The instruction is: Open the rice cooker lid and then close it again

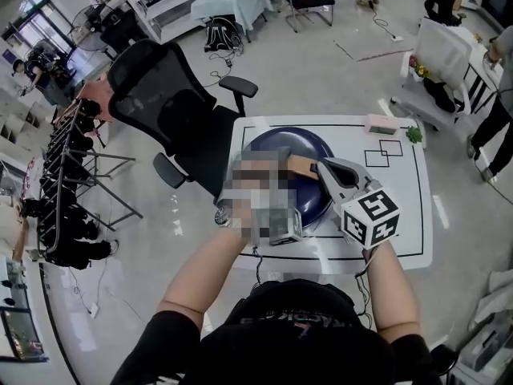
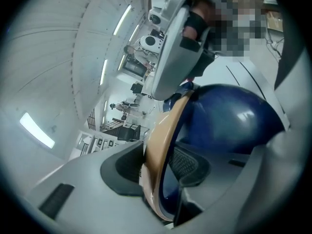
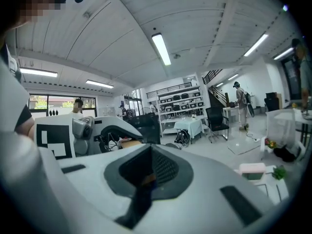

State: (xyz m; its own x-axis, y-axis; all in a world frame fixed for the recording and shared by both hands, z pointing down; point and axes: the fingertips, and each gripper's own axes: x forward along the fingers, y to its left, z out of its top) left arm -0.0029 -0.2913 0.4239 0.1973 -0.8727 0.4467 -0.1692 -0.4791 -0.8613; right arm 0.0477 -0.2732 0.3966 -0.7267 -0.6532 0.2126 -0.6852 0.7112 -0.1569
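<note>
Fingers of the left gripper grasp the rice cooker's tan handle, at the white table's middle, probably to steer the lid. Right gripper, over the table, is clenched empty.

The rice cooker sits on the desk, left of its middle. The cooker's handle runs between the jaws of the left tongs, at the cooker's near side. The right tongs reach in from the right, their tip over the cooker beside the handle. A box lies at the desk's far right corner, with a small plant just right of it. An office chair stands beyond the desk's left edge, and a rack stands on the floor further left.
</note>
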